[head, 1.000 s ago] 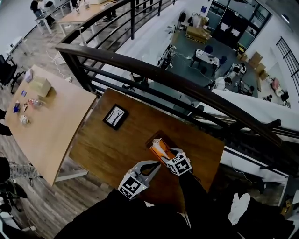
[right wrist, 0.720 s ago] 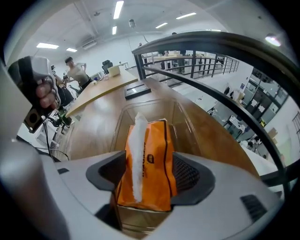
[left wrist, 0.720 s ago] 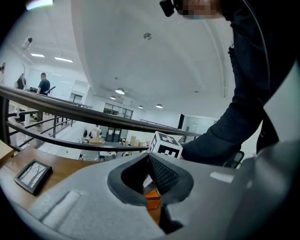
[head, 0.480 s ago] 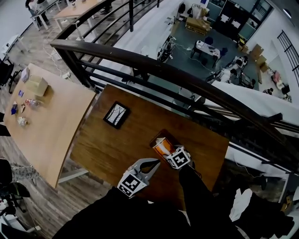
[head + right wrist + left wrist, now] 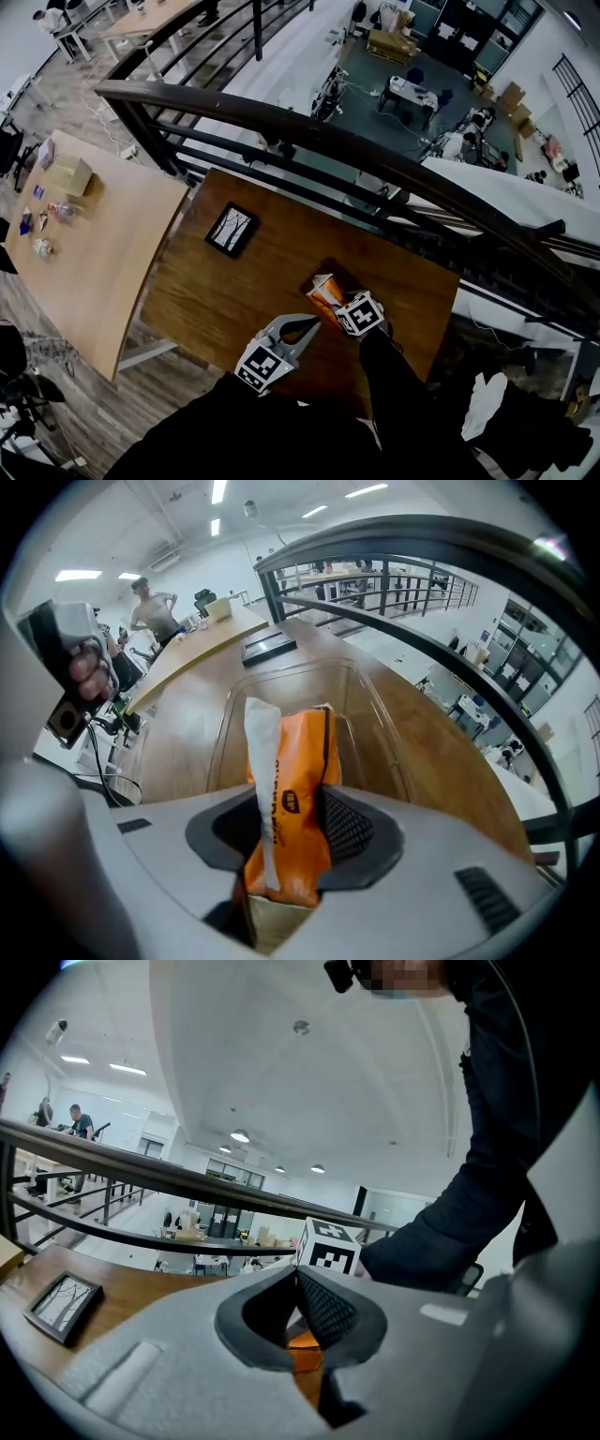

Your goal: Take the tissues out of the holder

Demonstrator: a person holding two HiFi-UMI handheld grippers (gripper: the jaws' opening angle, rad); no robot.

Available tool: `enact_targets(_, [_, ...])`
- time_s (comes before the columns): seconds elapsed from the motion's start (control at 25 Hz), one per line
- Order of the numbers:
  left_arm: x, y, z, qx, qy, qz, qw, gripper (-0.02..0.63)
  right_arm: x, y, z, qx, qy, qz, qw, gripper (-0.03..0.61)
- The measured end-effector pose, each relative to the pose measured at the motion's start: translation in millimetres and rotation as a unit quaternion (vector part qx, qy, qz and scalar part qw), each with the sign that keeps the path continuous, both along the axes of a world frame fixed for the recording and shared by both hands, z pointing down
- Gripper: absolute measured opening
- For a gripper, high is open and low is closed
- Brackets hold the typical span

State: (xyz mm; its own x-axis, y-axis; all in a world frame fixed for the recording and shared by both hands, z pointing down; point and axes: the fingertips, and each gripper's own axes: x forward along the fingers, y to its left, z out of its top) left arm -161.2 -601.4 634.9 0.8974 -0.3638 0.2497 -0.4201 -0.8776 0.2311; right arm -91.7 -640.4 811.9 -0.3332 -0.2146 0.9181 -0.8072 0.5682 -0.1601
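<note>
Now your right gripper (image 5: 289, 829) points steeply down into the clear holder (image 5: 373, 719). The orange tissue pack (image 5: 300, 761) sits in that holder, its near end between the jaws. The jaws have just been closing; they stand partway in, pads pressing the pack's sides. The pack's long axis runs on from the jaws, in line with the gripper and along the holder's length, so drawing back along that line looks like the way out. This hand is the nearer one. Your left gripper (image 5: 305, 328) lies low over the wooden table (image 5: 244, 281) just beside the holder, jaws together and empty. Since a second ago, the right gripper has sunk over the pack, and the left has edged closer to the holder.
</note>
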Motion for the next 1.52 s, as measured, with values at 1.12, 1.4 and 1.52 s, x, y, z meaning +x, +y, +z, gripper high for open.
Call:
enact_targets(1.12, [14, 41, -40, 0.039, 0.01, -0.004, 0.9992, 0.009, 12, 13, -107, 0.04, 0.004, 0.006, 0.999, 0.158])
enact_targets(1.4, [35, 55, -43, 0.044, 0.01, 0.009, 0.999, 0.009, 37, 30, -129, 0.048, 0.004, 0.02, 0.999, 0.158])
enact_targets(1.52, [50, 62, -43, 0.045, 0.012, 0.021, 0.9987, 0.009, 55, 41, -131, 0.047, 0.006, 0.032, 0.998, 0.158])
